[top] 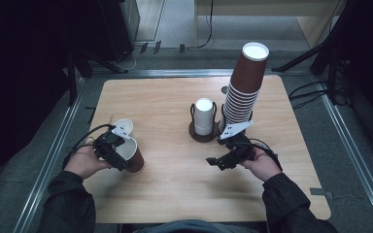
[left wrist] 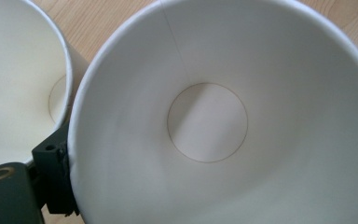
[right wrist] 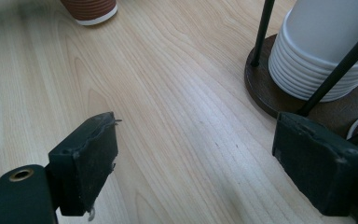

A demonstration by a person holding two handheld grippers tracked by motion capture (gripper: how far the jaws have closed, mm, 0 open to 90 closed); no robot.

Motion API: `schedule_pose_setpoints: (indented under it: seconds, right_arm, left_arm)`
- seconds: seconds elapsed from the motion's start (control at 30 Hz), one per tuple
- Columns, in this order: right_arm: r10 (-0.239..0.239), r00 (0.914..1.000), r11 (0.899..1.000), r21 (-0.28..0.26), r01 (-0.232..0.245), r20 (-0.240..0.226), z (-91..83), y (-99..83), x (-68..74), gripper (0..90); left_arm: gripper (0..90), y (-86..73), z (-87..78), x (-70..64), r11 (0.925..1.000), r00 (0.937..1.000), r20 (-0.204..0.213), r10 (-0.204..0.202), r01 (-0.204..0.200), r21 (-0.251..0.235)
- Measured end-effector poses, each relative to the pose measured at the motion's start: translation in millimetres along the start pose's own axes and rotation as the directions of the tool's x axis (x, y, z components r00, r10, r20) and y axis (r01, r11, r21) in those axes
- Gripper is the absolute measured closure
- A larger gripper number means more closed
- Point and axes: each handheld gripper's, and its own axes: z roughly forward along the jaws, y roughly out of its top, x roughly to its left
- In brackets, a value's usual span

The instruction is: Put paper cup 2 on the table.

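Brown paper cup was clamped at its rim by left gripper, beside second white-lined cup; right gripper was wide open, empty, near tall brown stack. Stack barely drawn down.

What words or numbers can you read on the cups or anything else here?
None: no word, number or label can be read.
The brown paper cup in the left claw is blank.
The tall brown cup stack is ridged, with no print.
The white cup stack in its holder is plain.
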Motion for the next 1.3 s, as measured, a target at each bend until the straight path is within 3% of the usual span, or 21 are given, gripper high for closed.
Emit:
schedule_pose_setpoints:
  seconds: [0.1,0.4,0.53,0.8,0.9,1.07,1.17,1.3]
  right_arm:
    - [0.002,1.0,1.0,0.0,-0.002,0.0,0.1,-0.2,-0.2,14.6]
    - [0.006,1.0,1.0,0.0,-0.006,-0.003,0.0,-0.2,-0.4,14.6]
    - [0.004,1.0,1.0,-0.005,-0.004,-0.005,-0.2,-0.2,-0.3,14.6]
    - [0.001,1.0,1.0,0.001,-0.001,-0.006,0.8,-0.5,0.3,14.6]
    - [-0.004,1.0,1.0,0.003,0.005,-0.004,0.9,-1.0,0.9,14.6]
    - [-0.009,1.0,1.0,0.014,0.009,-0.004,2.5,-1.9,2.0,14.6]
    - [-0.005,1.0,1.0,0.01,0.006,-0.003,1.9,-1.8,1.7,14.6]
    - [-0.004,1.0,1.0,0.015,0.004,-0.003,1.2,-2.4,2.0,14.6]
  left_arm:
    - [6.2,0.9,0.5,-1.5,0.9999,0.9999,-0.009,0.013,-0.013,0.001]
    - [4.4,1.8,2.1,-1.4,1.0,1.0,-0.005,0.007,-0.007,-0.006]
    - [0.6,1.8,1.5,-0.3,0.9998,0.9997,-0.023,0.0,0.0,-0.018]
    - [0.0,2.0,-0.1,-0.6,0.9992,0.9999,0.014,0.003,-0.003,-0.041]
    - [0.0,1.5,-2.8,-0.5,0.9973,0.9992,0.039,0.0,0.003,-0.073]
    - [0.0,1.6,-8.2,1.5,0.9937,0.9986,0.048,-0.021,0.027,-0.109]
    - [0.0,1.7,-12.4,1.9,0.9924,0.9994,0.032,-0.016,0.02,-0.121]
    - [0.0,1.9,-19.9,1.5,0.9869,0.9982,0.054,-0.028,0.037,-0.157]
